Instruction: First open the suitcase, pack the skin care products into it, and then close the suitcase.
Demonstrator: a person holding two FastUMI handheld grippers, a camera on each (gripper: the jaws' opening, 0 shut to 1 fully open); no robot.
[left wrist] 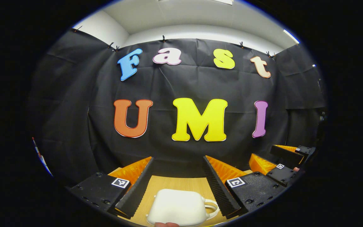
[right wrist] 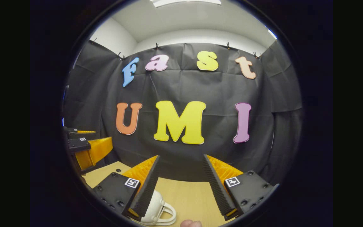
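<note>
Here both spread wide: left hand-held gripper (left wrist: 178, 186), right hand-held gripper (right wrist: 181, 184); white suitcase (left wrist: 178, 208) below, untouched.

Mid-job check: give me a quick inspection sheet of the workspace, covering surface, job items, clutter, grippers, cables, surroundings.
Surface: light wooden table, bare where it shows between the fingers.
Job's things: white suitcase with a looped handle, closed, lying on the table near the left gripper; in the right gripper view it sits at lower left. Skin care products: nothing seen.
Clutter: nothing seen.
Grippers: left gripper open, above the suitcase, not touching it. Right gripper open, holding nothing, suitcase beside its left finger.
Cables: nothing seen.
Surroundings: black cloth wall behind the table, white ceiling with a light above.
</note>
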